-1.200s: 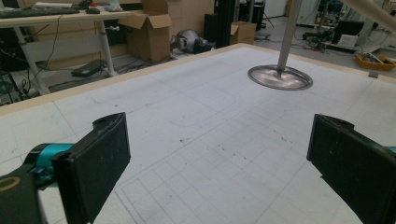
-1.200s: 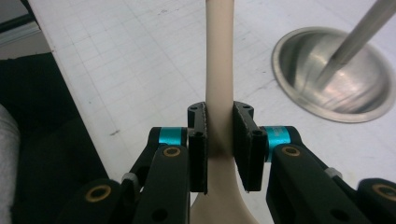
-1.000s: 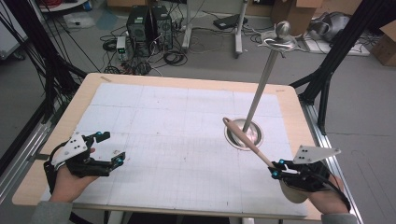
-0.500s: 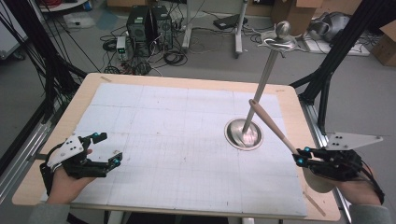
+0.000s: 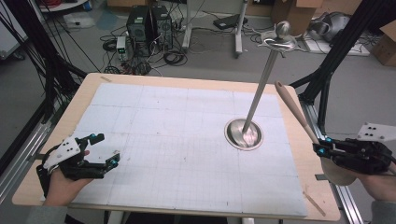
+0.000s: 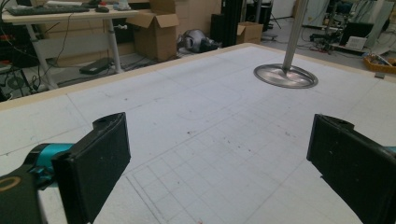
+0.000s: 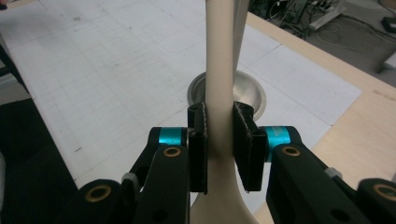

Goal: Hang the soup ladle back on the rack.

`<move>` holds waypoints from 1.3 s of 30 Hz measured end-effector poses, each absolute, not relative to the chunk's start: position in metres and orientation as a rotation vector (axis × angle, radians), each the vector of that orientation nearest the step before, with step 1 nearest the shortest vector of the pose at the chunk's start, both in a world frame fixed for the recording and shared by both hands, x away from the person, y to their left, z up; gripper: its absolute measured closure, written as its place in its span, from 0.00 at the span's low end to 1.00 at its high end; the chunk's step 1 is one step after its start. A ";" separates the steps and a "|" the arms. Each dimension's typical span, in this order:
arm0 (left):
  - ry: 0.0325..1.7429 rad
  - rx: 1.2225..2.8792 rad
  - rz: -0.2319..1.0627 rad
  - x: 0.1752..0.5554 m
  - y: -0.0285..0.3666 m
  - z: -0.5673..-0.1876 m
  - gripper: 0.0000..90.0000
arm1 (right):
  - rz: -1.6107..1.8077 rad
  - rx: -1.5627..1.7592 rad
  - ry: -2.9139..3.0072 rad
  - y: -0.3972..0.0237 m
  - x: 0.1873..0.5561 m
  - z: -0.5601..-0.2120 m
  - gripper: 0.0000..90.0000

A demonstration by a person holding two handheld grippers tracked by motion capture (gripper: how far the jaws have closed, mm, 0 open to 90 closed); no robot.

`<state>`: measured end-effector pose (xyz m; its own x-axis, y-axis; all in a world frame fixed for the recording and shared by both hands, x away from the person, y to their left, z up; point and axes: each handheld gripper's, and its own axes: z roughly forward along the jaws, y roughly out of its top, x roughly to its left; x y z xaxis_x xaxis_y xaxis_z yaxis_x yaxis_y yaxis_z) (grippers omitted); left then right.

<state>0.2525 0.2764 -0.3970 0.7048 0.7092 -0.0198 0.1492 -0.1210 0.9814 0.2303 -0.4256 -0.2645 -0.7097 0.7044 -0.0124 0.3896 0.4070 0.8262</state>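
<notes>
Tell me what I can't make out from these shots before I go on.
- Wooden spoon bowl: high view, hidden beneath the right gripper; right gripper view, cut by the bottom edge.
- Spoon handle tip: right gripper view, cut by the top edge.
- Metal stand top: left gripper view, cut by the top edge.

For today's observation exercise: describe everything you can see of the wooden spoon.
The wooden spoon is pale, smooth wood with a long round handle ending in a rounded tip. The right tool is shut on its neck, just above where it widens into the bowl. It is held off the table, tilted, with the handle pointing up and away, beside the metal stand.
</notes>
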 end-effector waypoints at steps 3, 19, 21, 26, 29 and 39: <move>0.707 1.657 0.545 0.252 0.277 -0.399 0.07 | 1.222 0.942 2.279 -0.430 0.230 -0.258 0.86; 0.706 1.654 0.546 0.252 0.278 -0.399 0.07 | 1.343 0.950 2.138 -0.444 0.231 -0.230 0.86; 0.707 1.650 0.546 0.252 0.278 -0.398 0.07 | 1.344 0.954 2.130 -0.445 0.231 -0.228 0.86; 0.707 1.653 0.547 0.252 0.279 -0.399 0.07 | 1.359 0.961 2.110 -0.448 0.232 -0.223 0.86; 0.709 1.651 0.548 0.251 0.279 -0.398 0.07 | 1.370 0.968 2.108 -0.448 0.233 -0.223 0.86; 0.711 1.654 0.554 0.251 0.280 -0.399 0.07 | 1.400 0.992 2.093 -0.448 0.240 -0.228 0.86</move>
